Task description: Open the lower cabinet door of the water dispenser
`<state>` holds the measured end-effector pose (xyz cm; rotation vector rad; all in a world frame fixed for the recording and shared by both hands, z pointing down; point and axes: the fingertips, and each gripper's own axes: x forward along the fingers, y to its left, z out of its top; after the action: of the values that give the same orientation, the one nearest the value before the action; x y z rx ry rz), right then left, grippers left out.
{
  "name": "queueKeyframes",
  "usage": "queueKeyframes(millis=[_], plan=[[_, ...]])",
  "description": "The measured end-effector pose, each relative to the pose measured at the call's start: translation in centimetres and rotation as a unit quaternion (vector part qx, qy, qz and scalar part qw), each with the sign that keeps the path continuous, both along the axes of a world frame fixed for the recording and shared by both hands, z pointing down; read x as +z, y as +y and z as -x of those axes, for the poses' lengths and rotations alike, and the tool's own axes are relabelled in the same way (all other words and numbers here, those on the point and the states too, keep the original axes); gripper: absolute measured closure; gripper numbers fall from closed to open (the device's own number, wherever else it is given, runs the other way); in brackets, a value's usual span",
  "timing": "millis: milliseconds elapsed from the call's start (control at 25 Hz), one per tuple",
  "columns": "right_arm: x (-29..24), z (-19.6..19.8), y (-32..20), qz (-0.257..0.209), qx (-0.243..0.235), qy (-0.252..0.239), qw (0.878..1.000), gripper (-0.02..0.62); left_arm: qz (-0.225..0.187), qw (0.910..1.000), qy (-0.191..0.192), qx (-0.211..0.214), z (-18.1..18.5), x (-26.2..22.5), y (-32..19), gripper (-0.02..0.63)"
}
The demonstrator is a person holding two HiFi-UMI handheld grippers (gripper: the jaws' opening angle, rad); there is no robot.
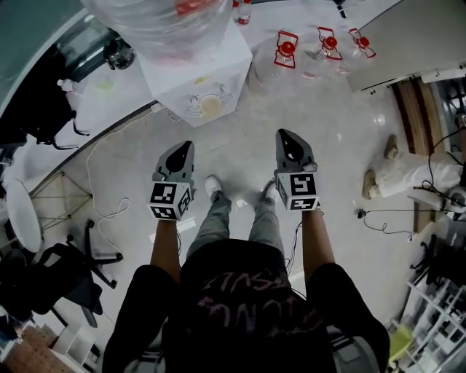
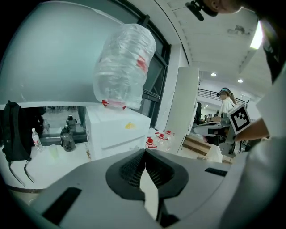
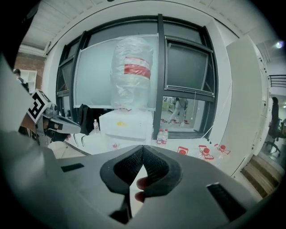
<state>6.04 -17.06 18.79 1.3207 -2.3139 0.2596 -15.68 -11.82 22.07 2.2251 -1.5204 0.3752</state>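
**Approach stance before the dispenser.** The grey left gripper (image 1: 186,146), with its black-and-white marker cube, and the matching grey right gripper (image 1: 285,134) are held side by side ahead of the standing person, with both noses aimed toward 12 o'clock. Each pair of jaws is pressed together at the tips with nothing between them, and neither tool touches anything. This closed, empty state appears to suit an approach. One gripper would probably have to part its jaws before it could take the door's edge or handle.

The white box-shaped water dispenser (image 1: 196,69), topped by a clear plastic-wrapped bottle (image 1: 160,22), stands at 12 o'clock from the left gripper and 11 o'clock from the right, well apart from both. Its lower cabinet door cannot be made out. The head view looks too steeply down on the dispenser, and the jaws cover its lower front in both gripper views. Red-capped clear bottles (image 1: 287,49) lie on the pale floor (image 1: 240,138) at the dispenser's 3 o'clock.
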Motion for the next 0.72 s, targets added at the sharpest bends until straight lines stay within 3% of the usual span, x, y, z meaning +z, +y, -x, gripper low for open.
queueKeyframes(millis=[160, 280, 400, 720], plan=[[2.6, -1.3, -1.5, 0.012, -0.013, 0.001, 1.0, 0.581, 0.006, 0.9999, 0.0, -0.008, -1.4, 1.9, -1.3, 0.594], [3.6, -1.9, -2.6, 0.007, -0.045, -0.026, 0.999, 0.581, 0.009, 0.9997, 0.0, -0.024, -2.8, 3.0, -2.2, 0.594], [4.6, -2.6, -4.0, 0.011, -0.07, -0.021, 0.997, 0.581, 0.015, 0.9991, 0.002, -0.04, -4.3, 4.4, -3.0, 0.594], [10.5, -4.5, -7.4, 0.031, -0.067, -0.026, 0.997, 0.581, 0.031, 0.9976, 0.0, -0.061, -7.1, 9.2, -4.9, 0.594]])
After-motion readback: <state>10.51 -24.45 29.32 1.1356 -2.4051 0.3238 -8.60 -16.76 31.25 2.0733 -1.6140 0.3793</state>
